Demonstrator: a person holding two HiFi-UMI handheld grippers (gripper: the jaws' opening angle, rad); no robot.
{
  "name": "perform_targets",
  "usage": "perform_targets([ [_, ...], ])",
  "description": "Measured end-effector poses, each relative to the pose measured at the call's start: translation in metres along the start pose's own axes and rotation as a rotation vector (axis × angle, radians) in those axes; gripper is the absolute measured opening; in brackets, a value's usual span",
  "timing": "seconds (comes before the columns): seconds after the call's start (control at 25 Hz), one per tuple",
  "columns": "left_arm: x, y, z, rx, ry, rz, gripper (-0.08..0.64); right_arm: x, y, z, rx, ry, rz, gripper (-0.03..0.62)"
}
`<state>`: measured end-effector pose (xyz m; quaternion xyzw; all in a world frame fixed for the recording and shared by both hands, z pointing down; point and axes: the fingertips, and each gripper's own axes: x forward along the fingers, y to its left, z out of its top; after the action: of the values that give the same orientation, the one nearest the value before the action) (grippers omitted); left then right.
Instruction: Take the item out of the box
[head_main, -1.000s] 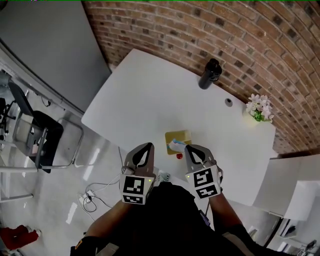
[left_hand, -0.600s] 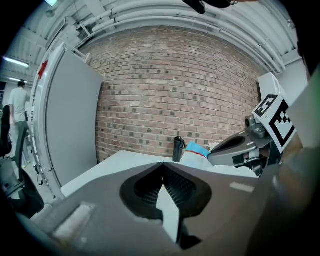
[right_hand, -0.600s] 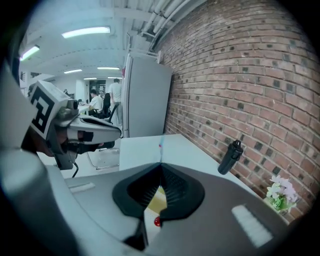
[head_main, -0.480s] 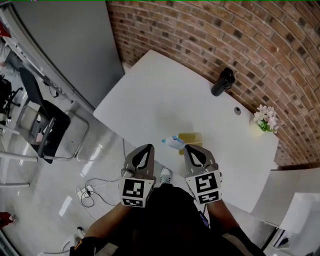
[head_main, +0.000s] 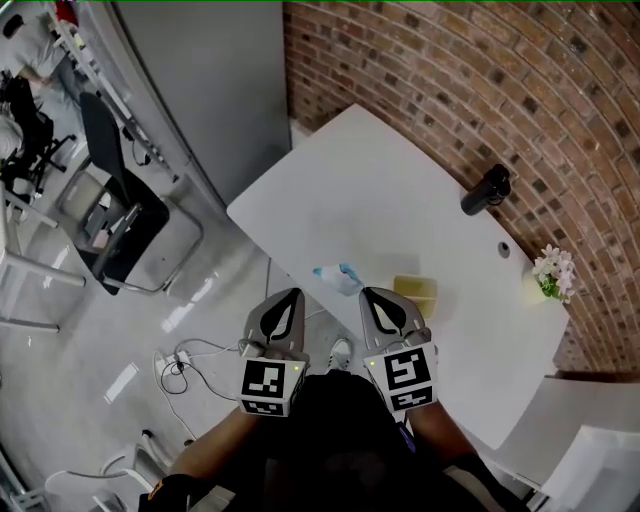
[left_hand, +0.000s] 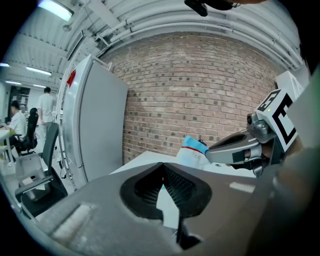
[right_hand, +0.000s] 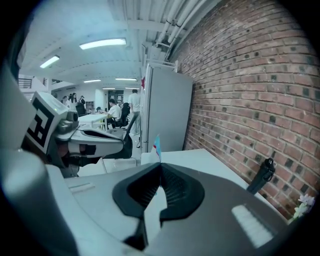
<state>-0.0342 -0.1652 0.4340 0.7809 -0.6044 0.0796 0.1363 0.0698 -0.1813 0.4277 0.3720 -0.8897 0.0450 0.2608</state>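
Since the earlier frames the item (head_main: 338, 278) has left the box (head_main: 416, 294) and now hangs to its left, over the near edge of the tabletop (head_main: 380, 190). The item is a flat, soft pouch, white with a light-blue end and a thin red stripe. The box is small, square, yellow and open-topped, and rests on the smooth white tabletop. The right hand-held gripper (head_main: 372, 296) is clenched on the pouch's edge, pinching it between the tips of its ribbed black pads. The left hand-held gripper (head_main: 290, 296) has its jaws pressed together on nothing and is clear of the item. Both point forward side by side, their marker cubes towards the person's dark sleeves.
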Motion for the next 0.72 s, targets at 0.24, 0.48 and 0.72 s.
perform_targets([
  [0.24,-0.026,0.034,0.002,-0.014,-0.015,0.103,0.006,0.019,0.034,0.018,-0.022,-0.024,0.095,0.002],
  [0.48,-0.065,0.073,-0.002,-0.045,-0.027,0.224,0.006,0.035,0.079,0.035,-0.058,-0.046,0.196,0.002],
  [0.72,-0.097,0.098,-0.009,-0.074,-0.029,0.324,0.005,0.043,0.123,0.046,-0.088,-0.063,0.297,0.002],
])
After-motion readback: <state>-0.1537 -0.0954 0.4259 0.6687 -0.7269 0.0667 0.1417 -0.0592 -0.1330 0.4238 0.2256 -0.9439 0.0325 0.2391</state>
